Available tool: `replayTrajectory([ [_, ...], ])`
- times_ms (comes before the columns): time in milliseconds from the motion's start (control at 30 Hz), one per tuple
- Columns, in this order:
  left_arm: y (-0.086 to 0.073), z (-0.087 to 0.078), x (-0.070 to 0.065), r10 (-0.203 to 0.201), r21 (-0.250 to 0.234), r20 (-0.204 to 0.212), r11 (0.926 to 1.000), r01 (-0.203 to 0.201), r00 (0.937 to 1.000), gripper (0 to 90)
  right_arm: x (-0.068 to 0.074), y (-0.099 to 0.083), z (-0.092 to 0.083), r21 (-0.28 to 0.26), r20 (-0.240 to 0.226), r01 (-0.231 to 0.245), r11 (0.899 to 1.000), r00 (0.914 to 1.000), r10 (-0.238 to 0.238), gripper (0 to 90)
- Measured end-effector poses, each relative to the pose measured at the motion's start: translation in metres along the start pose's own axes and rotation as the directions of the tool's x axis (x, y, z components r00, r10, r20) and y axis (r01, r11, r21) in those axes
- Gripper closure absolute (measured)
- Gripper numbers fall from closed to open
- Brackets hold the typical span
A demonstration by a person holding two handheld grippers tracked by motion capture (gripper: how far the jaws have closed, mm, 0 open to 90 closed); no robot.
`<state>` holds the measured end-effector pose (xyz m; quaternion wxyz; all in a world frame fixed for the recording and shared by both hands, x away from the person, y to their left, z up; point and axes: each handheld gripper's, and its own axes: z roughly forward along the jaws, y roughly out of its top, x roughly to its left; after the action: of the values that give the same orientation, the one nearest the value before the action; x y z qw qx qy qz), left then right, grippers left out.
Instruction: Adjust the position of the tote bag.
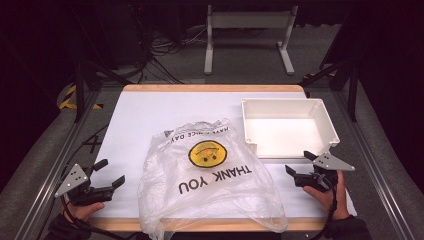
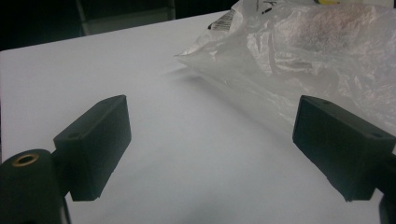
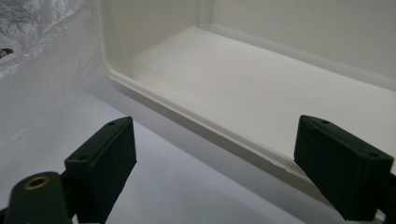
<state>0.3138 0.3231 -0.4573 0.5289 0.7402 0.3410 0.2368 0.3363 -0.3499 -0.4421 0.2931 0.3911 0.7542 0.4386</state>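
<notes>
The left claw rests released on the white counter, just left of the crumpled clear plastic bag lying mid-counter. The right claw is also released and empty, by the near rim of the white bin.

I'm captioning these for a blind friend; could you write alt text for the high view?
A crumpled clear plastic bag printed with THANK YOU and a yellow smiley lies on a white table, with an empty white bin to its right. At the near edge a person's hands hold the left gripper and the right gripper on either side of the bag, jaws open and touching nothing.
</notes>
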Motion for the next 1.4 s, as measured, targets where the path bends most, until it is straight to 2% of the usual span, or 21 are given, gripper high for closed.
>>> replayTrajectory([
  [167,0.002,0.002,-0.005,0.034,0.029,-0.007,0.999,-0.034,0.9994,12.0,0.001,0.001,0.002,0.016,-0.002,0.003,1.0,1.0,-0.003,15.1],
  [300,0.009,-0.002,-0.016,0.037,0.045,0.033,0.9982,-0.039,0.9987,11.0,0.0,0.003,0.003,0.04,-0.025,-0.004,0.999,0.9997,0.005,16.5],
  [367,0.019,-0.007,-0.028,0.04,0.019,0.066,0.9989,-0.042,0.997,10.1,0.001,0.005,0.002,0.042,-0.072,-0.025,0.999,0.997,0.028,16.7],
  [467,0.026,-0.006,-0.04,0.049,0.012,0.097,0.9987,-0.05,0.9941,7.9,0.017,0.021,-0.004,0.023,-0.143,0.021,1.0,0.9896,-0.017,18.5],
  [500,0.028,-0.004,-0.046,0.055,0.017,0.11,0.9982,-0.057,0.9925,7.9,0.017,0.021,-0.004,0.023,-0.143,0.021,1.0,0.9896,-0.017,18.5],
  [533,0.031,0.004,-0.057,0.066,0.046,0.13,0.9963,-0.072,0.9893,6.6,0.03,0.035,-0.007,0.008,-0.175,0.071,0.997,0.9821,-0.069,19.4],
  [567,0.031,0.004,-0.057,0.066,0.046,0.13,0.9963,-0.072,0.9893,6.2,0.03,0.035,-0.007,0.008,-0.175,0.071,0.997,0.9821,-0.069,19.4],
  [667,0.031,0.017,-0.067,0.087,0.096,0.159,0.99,-0.103,0.9835,6.2,0.052,0.054,-0.005,-0.007,-0.264,0.112,0.994,0.9581,-0.11,20.4],
  [767,0.03,0.027,-0.068,0.054,0.131,0.184,0.9883,-0.079,0.9814,6.3,0.065,0.058,0.0,0.025,-0.277,0.152,0.988,0.9506,-0.139,19.4],
  [833,0.03,0.03,-0.071,0.041,0.144,0.196,0.9871,-0.07,0.9798,7.0,0.076,0.06,0.009,0.044,-0.314,0.174,0.984,0.9372,-0.152,18.7],
  [933,0.033,0.031,-0.074,0.054,0.138,0.208,0.9869,-0.084,0.9767,7.6,0.085,0.059,0.022,0.12,-0.259,0.242,0.963,0.944,-0.205,19.1],
  [967,0.033,0.032,-0.075,0.052,0.144,0.214,0.986,-0.084,0.9754,8.0,0.085,0.057,0.025,0.13,-0.261,0.243,0.961,0.9437,-0.203,19.2],
  [1033,0.031,0.04,-0.078,0.051,0.189,0.192,0.978,-0.088,0.98,9.9,0.085,0.054,0.031,0.156,-0.263,0.231,0.96,0.9468,-0.185,22.1],
  [1133,0.026,0.05,-0.076,0.08,0.273,0.158,0.9543,-0.121,0.9842,21.0,0.087,0.047,0.039,0.198,-0.29,0.233,0.952,0.9418,-0.17,32.9],
  [1167,0.026,0.05,-0.076,0.08,0.273,0.158,0.9543,-0.121,0.9842,27.4,0.087,0.047,0.039,0.198,-0.29,0.233,0.952,0.9418,-0.17,32.9],
  [1200,0.025,0.052,-0.074,0.066,0.294,0.165,0.9491,-0.113,0.984,27.4,0.088,0.046,0.04,0.211,-0.297,0.243,0.947,0.9389,-0.175,37.3],
  [1233,0.024,0.054,-0.073,0.075,0.312,0.163,0.9422,-0.123,0.9837,36.8,0.09,0.044,0.042,0.216,-0.314,0.248,0.944,0.9334,-0.174,45.2],
  [1300,0.022,0.056,-0.068,0.097,0.344,0.165,0.9271,-0.149,0.9816,45.8,0.093,0.042,0.043,0.222,-0.333,0.26,0.94,0.926,-0.177,56.5],
  [1333,0.022,0.056,-0.067,0.108,0.356,0.167,0.9202,-0.163,0.98,56.1,0.095,0.041,0.044,0.218,-0.347,0.268,0.938,0.92,-0.181,64.9],
  [1367,0.022,0.056,-0.067,0.108,0.356,0.167,0.9202,-0.163,0.98,61.5,0.095,0.041,0.044,0.218,-0.347,0.268,0.938,0.92,-0.181,64.9],
  [1400,0.021,0.057,-0.065,0.117,0.374,0.172,0.9107,-0.175,0.978,69.4,0.098,0.04,0.042,0.211,-0.38,0.284,0.935,0.9055,-0.189,75.6],
])
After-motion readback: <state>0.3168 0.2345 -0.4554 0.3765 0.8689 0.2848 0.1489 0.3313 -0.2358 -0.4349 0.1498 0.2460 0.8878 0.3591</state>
